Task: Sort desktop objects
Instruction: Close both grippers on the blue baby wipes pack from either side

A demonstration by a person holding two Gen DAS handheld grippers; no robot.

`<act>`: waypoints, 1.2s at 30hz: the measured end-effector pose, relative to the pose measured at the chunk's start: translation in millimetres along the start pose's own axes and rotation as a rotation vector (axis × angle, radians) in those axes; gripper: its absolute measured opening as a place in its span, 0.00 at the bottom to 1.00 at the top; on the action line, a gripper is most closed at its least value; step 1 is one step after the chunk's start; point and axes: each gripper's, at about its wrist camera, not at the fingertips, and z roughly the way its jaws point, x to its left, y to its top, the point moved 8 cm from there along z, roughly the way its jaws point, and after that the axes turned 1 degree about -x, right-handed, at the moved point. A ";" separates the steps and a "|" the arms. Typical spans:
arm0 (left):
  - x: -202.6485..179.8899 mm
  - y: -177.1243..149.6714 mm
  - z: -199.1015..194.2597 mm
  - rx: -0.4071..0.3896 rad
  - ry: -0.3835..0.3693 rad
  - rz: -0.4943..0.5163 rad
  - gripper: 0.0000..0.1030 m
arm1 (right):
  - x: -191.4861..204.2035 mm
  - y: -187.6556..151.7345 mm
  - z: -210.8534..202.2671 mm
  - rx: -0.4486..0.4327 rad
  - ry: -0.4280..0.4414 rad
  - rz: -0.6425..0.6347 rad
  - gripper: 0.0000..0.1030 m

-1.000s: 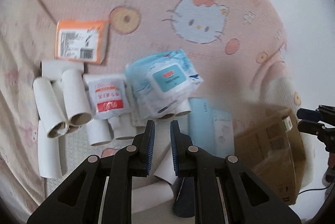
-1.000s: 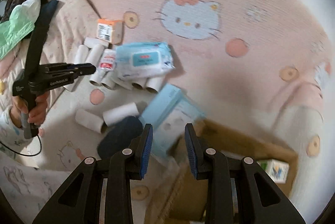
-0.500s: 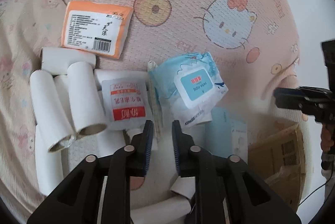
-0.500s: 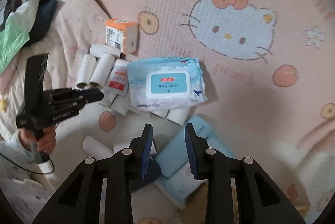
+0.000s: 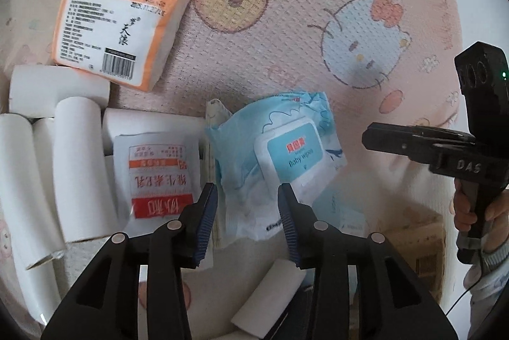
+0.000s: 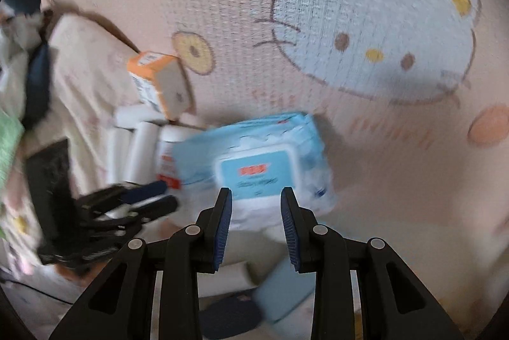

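1. Pink mat with a cartoon cat and fruit print: it carries everything that I am sorting.
2. My left tool: it points down at the clutter. Its jaws have just been opening and now stand well apart. The near corner of the wipes pack shows between them, but the pads press on nothing.
3. My right tool: it points steeply down over the near edge of the same pack. Its jaws stand a moderate way apart and hold nothing. In the left view it is side-on at the right edge, my hand around its handle.
4. Blue wipes pack: it lies flat at the middle of the mat, lid label up, resting partly on white tubes.
5. Orange tissue pack: it sits at the far left, its near edge touching the tubes.
6. White tubes: these are bunched side by side at the left.
7. White sachet with a red band: it lies on the tubes, just beside the wipes pack.
8. Loose tube: it lies alone under my left tool.
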 end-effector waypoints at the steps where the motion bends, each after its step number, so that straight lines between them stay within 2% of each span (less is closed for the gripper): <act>1: 0.7 1.9 3.3 0.003 0.002 -0.007 0.42 | -1.1 3.3 3.6 0.006 -0.025 -0.034 0.27; 5: 5.6 7.8 15.0 0.003 0.014 -0.039 0.42 | -14.8 14.4 19.9 0.027 -0.081 -0.090 0.27; 8: 10.7 11.6 21.6 0.005 0.038 -0.063 0.41 | -32.7 18.8 35.5 0.063 -0.056 -0.026 0.27; 13: 15.3 12.6 28.6 0.019 0.006 -0.130 0.41 | -53.4 15.4 55.8 0.110 -0.017 0.078 0.27; 16: 13.8 13.8 28.3 0.011 0.005 -0.128 0.40 | -56.0 12.6 62.4 0.126 -0.018 0.082 0.27; 21: 7.8 13.4 27.9 0.017 -0.005 -0.124 0.32 | -53.1 8.0 73.5 0.160 -0.032 0.054 0.27; 25: 2.8 13.9 22.1 0.009 -0.004 -0.107 0.29 | -56.9 9.2 76.9 0.159 0.016 0.120 0.31; 28: 0.5 15.2 11.4 -0.015 0.022 -0.083 0.29 | -60.3 7.8 77.6 0.161 0.086 0.207 0.36; 30: -1.4 16.7 0.5 -0.036 0.039 -0.054 0.29 | -58.6 5.7 77.2 0.156 0.121 0.236 0.36; 36: 4.9 22.1 -30.8 -0.057 0.053 -0.015 0.29 | -33.9 2.8 77.7 0.165 0.151 0.273 0.36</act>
